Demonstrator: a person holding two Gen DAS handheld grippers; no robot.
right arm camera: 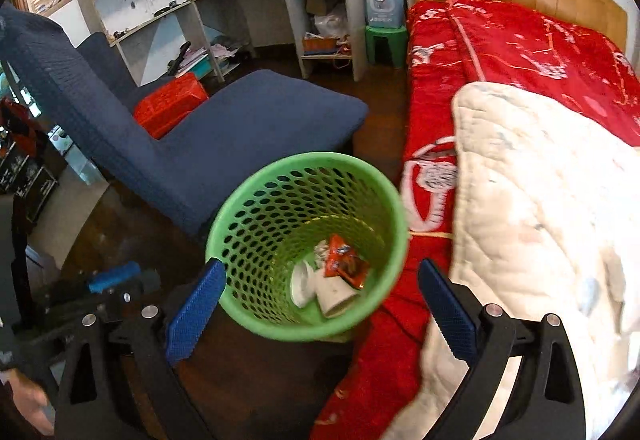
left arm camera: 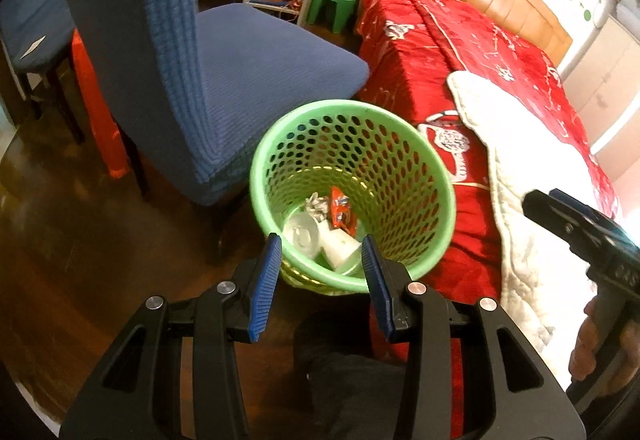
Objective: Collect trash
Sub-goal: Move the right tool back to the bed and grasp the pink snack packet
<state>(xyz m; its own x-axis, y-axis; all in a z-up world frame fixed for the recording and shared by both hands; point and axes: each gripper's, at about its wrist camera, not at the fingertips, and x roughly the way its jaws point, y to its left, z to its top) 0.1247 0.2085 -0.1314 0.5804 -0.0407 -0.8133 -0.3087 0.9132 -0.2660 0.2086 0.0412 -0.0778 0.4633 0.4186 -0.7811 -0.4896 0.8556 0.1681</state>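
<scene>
**Both grippers over the green basket, nothing held**

From my left wrist view, a blue-covered chair (left arm camera: 240,71) fills the left side, standing on the dark wood floor (left arm camera: 60,240). My left gripper (left arm camera: 320,246) hangs just above the near rim of the green perforated wastebasket (left arm camera: 420,143), jaws moderately apart and gripping nothing. In the basket's bottom I see a white paper cup (left arm camera: 340,250), a white lid (left arm camera: 302,234), a crumpled silvery scrap (left arm camera: 316,204) and an orange snack wrapper (left arm camera: 342,213). Right of the basket, touching or just beside it, is the bed with a red blanket (left arm camera: 420,51) and a white quilt (left arm camera: 516,175). My right gripper (right arm camera: 320,270) is spread wide, empty, its fingers on either side of the basket in its own view.
</scene>
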